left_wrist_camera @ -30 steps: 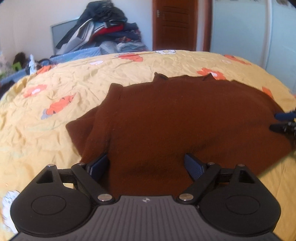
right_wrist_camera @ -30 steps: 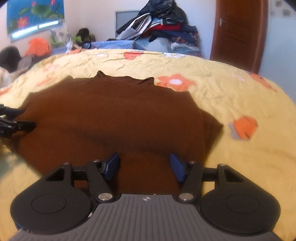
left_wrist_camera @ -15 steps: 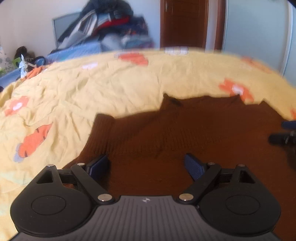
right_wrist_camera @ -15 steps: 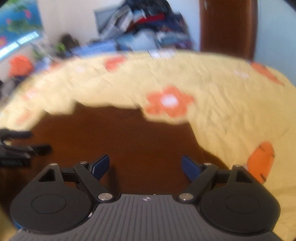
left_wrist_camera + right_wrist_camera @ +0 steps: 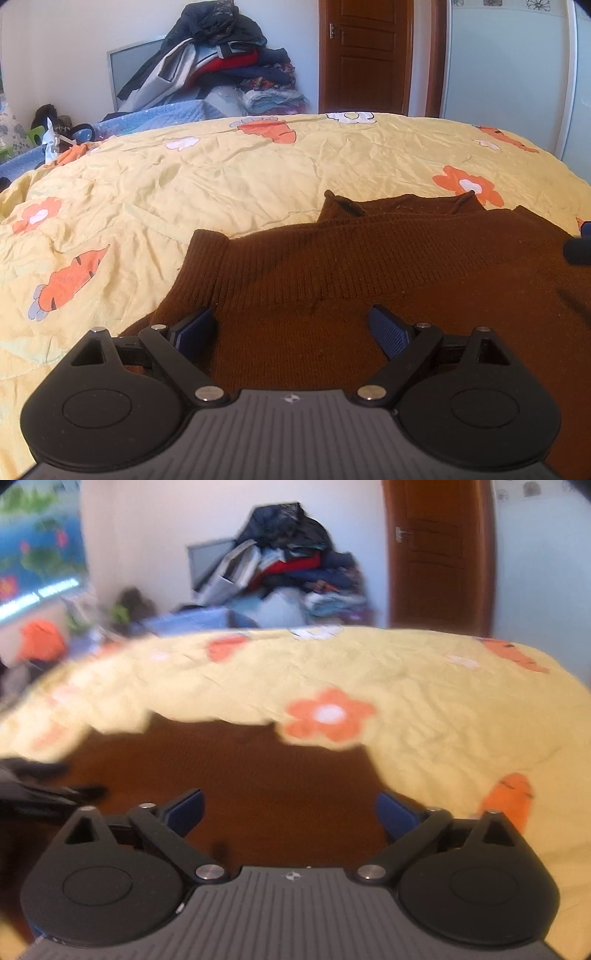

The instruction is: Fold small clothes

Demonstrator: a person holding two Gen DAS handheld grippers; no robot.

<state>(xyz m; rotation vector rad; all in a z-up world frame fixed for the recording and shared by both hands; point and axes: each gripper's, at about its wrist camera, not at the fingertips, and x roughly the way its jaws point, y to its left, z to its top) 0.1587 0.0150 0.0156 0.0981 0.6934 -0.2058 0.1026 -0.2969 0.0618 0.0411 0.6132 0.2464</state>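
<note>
The left gripper [image 5: 291, 326] is being held with its blue-padded fingers [image 5: 194, 328] spread wide apart, nothing clamped between them; only the brown knitted sweater [image 5: 369, 266] is being seen in the gap, lying below. The sweater is being shown spread on the yellow flowered bedspread [image 5: 221, 177], its ribbed hem folded over toward the collar at 12 o'clock and a sleeve edge trailing out at 9 o'clock. At 3 o'clock in the left wrist view, a dark finger of the other gripper is being cut off by the frame edge.

The right gripper [image 5: 291, 810] is likewise being held wide open, its jaws having just been opening, and nothing is being gripped; the sweater [image 5: 258, 775] lies between and beyond its fingers [image 5: 184, 808]. Whether either gripper's pads are touching the knit cannot be told. The right wrist view is being blurred throughout, so the pile of clothes [image 5: 288, 568] at 12 o'clock is being made out only roughly.
</note>
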